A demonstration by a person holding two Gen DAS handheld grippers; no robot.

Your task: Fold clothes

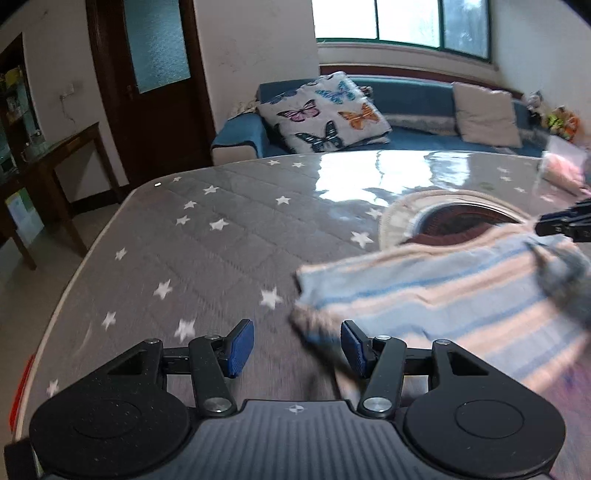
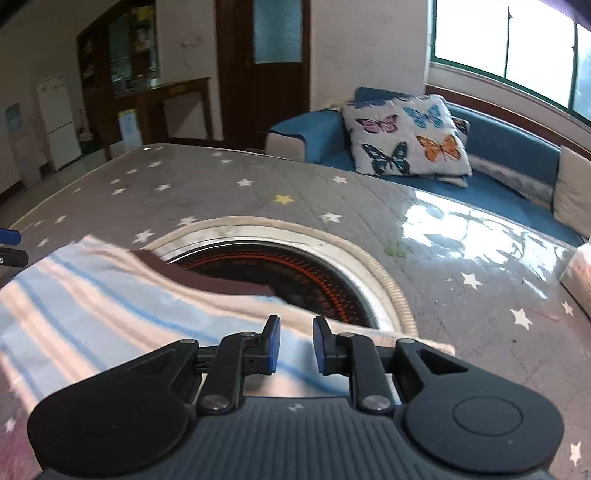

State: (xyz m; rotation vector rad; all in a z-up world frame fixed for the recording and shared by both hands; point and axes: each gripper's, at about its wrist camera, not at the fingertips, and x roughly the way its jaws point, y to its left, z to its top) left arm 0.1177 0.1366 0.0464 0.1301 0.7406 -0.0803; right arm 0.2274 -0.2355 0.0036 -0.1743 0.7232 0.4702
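We find the pink, white and blue striped cloth garment lying on the grey star-patterned table with a glossy clear cover, its far edge overlapping the round recessed heater with a dark ribbed centre set into the table.

The left gripper hovers at the garment's near left corner; its blue-padded fingers stand wide apart and hold nothing.

The right gripper sits over the garment's right edge beside the heater; its fingers are narrowly parted, with no cloth pinched between them that we can see.

Beyond the table we note a blue sofa carrying a white butterfly-print cushion, under a green-framed window.
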